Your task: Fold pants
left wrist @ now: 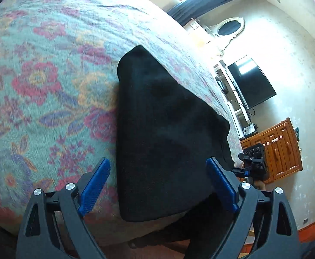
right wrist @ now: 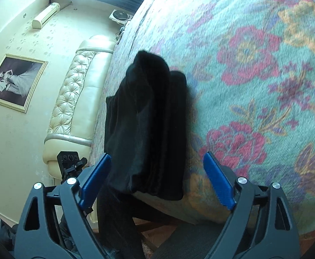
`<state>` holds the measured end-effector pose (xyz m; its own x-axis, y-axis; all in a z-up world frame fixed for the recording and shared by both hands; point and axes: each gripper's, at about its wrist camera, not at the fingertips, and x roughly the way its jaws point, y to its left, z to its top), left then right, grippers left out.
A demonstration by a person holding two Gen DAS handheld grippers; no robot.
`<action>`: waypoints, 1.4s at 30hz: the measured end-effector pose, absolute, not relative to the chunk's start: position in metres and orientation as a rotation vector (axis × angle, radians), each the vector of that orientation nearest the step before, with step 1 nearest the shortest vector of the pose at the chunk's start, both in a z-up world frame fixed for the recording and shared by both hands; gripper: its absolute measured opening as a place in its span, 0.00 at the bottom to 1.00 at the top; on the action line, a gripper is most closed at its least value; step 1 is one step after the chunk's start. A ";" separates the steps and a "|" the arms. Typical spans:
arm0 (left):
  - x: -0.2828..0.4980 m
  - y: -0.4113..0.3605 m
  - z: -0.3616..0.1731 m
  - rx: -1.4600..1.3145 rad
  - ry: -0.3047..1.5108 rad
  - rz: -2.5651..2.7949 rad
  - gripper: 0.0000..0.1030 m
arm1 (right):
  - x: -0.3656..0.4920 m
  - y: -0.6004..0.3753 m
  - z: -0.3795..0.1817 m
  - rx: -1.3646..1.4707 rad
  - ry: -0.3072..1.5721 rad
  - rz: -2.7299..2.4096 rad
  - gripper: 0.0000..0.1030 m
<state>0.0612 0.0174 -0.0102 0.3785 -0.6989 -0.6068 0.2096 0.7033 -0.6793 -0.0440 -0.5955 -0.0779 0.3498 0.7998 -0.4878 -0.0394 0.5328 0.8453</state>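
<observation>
Black pants lie folded in a compact stack on the floral bedspread, near the bed's edge. My left gripper is open, its blue pads either side of the stack's near end, holding nothing. In the right wrist view the pants show as a layered bundle, with a part hanging over the bed's edge. My right gripper is open and empty, just short of the bundle's near end. The right gripper shows at the left view's right side, and the left gripper at the right view's left side.
The bedspread spreads wide on both sides of the pants. A tufted cream headboard stands past the bed. A television and wooden cabinet stand by the wall.
</observation>
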 end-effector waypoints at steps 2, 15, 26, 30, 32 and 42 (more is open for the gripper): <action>0.079 0.019 -0.014 -0.555 1.037 -0.619 0.86 | -0.032 -0.603 -0.079 0.888 1.060 0.647 0.85; 0.174 0.022 -0.060 -0.684 1.114 -0.657 0.86 | 0.054 -0.599 -0.100 1.003 1.072 0.672 0.85; 0.204 -0.002 -0.059 -0.638 1.138 -0.643 0.86 | 0.067 -0.585 -0.099 0.937 1.132 0.687 0.64; 0.209 -0.002 -0.060 -0.696 1.134 -0.646 0.86 | 0.063 -0.596 -0.111 0.963 1.146 0.684 0.50; 0.215 -0.004 -0.059 -0.728 1.145 -0.643 0.86 | 0.062 -0.598 -0.113 0.970 1.146 0.687 0.45; 0.231 -0.019 -0.055 -0.652 1.187 -0.545 0.75 | 0.060 -0.609 -0.125 0.976 1.142 0.662 0.26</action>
<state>0.2307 -0.0190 -0.0549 0.2883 -0.6940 -0.6597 0.0481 0.6986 -0.7139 0.0604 -0.6091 -0.1247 0.3075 0.8449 -0.4377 0.0408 0.4479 0.8932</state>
